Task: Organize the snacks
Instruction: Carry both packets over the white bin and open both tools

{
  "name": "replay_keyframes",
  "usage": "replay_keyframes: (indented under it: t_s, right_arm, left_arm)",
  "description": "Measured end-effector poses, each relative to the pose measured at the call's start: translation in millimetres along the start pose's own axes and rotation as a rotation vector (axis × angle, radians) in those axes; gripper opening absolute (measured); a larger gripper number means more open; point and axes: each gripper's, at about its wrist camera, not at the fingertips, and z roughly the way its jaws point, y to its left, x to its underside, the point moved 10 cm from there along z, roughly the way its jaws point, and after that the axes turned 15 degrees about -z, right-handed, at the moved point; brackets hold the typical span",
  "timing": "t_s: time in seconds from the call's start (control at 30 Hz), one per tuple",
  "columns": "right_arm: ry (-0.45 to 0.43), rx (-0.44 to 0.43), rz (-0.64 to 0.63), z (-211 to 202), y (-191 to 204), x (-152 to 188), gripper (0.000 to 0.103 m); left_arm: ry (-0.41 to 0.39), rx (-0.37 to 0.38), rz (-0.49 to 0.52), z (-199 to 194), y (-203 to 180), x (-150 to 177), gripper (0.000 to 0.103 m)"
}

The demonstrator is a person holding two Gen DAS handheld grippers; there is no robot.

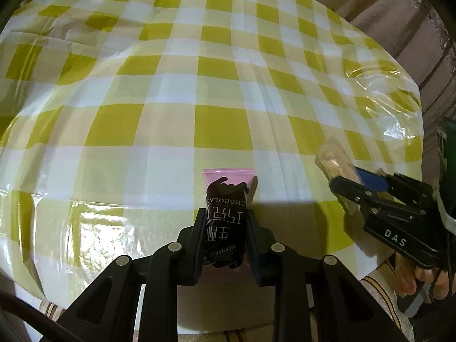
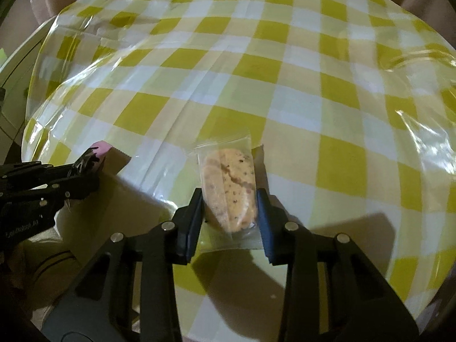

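Note:
A pink and dark chocolate bar packet [image 1: 225, 188] sits between the fingers of my left gripper [image 1: 225, 213], which is shut on it just above the checked tablecloth [image 1: 199, 85]. Its pink tip [image 2: 101, 146] also shows at the far left of the right wrist view, sticking out of the left gripper [image 2: 85, 162]. A pale cookie in a clear wrapper [image 2: 230, 176] is clamped between the blue pads of my right gripper [image 2: 228, 196]. From the left wrist view, the right gripper [image 1: 349, 178] stands to the right with the cookie [image 1: 332, 156] poking forward.
The round table carries a yellow and white checked cloth under clear plastic [image 2: 313, 71]. A brick wall [image 1: 399, 14] rises behind the table's right edge. A person's hand [image 1: 427, 279] holds the right gripper near the front edge. Striped fabric [image 1: 376, 282] lies below.

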Motion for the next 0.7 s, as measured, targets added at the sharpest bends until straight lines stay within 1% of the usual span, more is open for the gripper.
replay_keyframes:
  t_s: [0.2, 0.7]
  right_arm:
    - [-0.008, 0.028, 0.034, -21.1, -1.5, 14.9, 0.040]
    - [-0.031, 0.064, 0.119, -66.3, -15.6, 55.8, 0.040]
  left_arm:
    - [-0.022, 0.006, 0.015, -12.0, -10.2, 4.1, 0.026]
    - [-0.030, 0.053, 0.074, -30.4, -60.7, 30.8, 0.026]
